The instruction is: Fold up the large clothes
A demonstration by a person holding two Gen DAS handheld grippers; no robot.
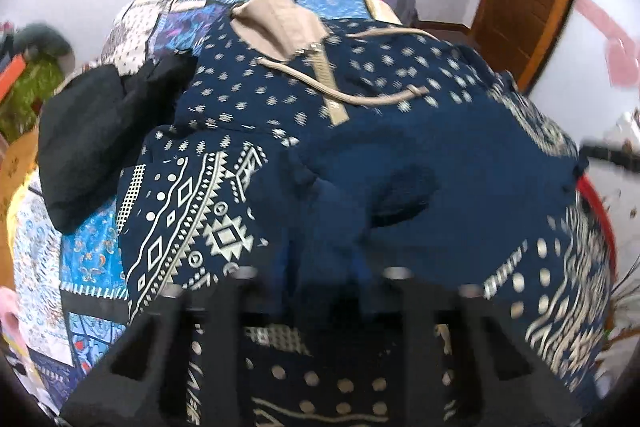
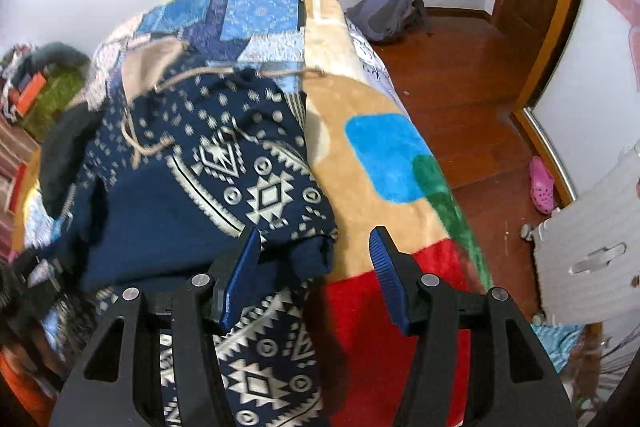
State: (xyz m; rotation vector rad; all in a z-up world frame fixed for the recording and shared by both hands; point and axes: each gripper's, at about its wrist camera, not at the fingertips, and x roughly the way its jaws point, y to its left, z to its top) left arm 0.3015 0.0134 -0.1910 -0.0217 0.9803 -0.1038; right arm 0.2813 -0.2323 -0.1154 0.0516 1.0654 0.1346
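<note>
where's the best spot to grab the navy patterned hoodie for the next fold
Probably the thick folded corner of the navy patterned hoodie lying between the open pads of the right hand-held gripper, coming from the near edge: the layers bunch there over the blanket.

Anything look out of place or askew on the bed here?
The navy patterned hoodie lies bunched and crooked, its cuff hanging toward the blanket. A black garment sits crumpled beside it. Nothing spilled or damaged.

Both wrist views look steeply down, perhaps overlapping on the hoodie (image 1: 400, 147).
</note>
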